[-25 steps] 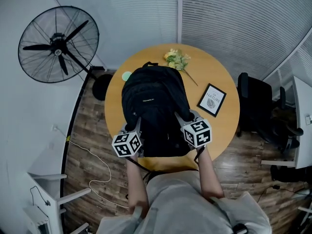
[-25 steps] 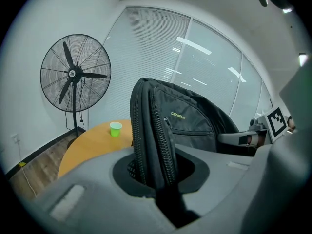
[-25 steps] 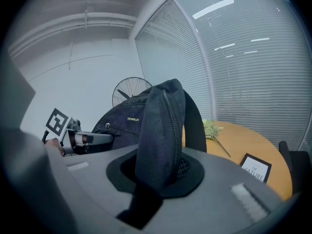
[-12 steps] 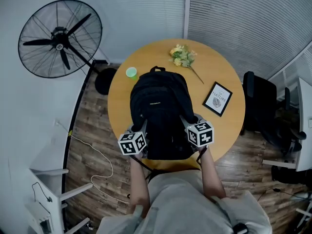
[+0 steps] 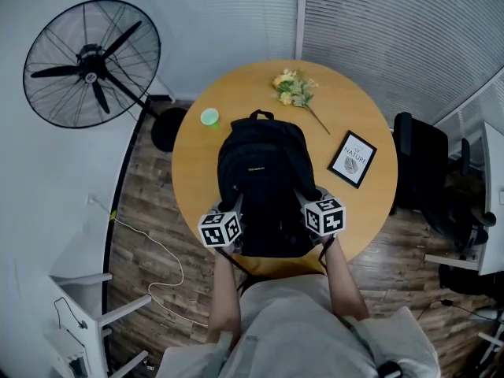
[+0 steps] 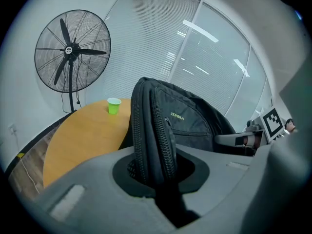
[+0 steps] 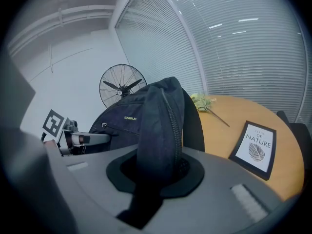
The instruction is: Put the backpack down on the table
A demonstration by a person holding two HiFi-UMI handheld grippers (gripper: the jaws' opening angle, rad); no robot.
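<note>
A black backpack (image 5: 264, 181) stands upright over the near half of the round wooden table (image 5: 366, 211); whether its base touches the top is hidden. My left gripper (image 5: 235, 209) is shut on the bag's left side edge, and in the left gripper view the zippered fold (image 6: 155, 145) runs between its jaws. My right gripper (image 5: 305, 198) is shut on the right side edge, where a zippered fold (image 7: 163, 130) sits pinched. Each gripper view shows the other gripper across the bag: the right gripper (image 6: 243, 139) and the left gripper (image 7: 82, 139).
On the table behind the bag are a green cup (image 5: 209, 117), a bunch of flowers (image 5: 293, 88) and a framed print (image 5: 352, 159). A large standing fan (image 5: 90, 61) is at the far left. Black chairs (image 5: 421, 164) stand to the right. A cable lies on the floor (image 5: 161, 250).
Both grippers and the backpack have sunk lower toward the table top, and both grips have stayed shut on the bag's sides.
</note>
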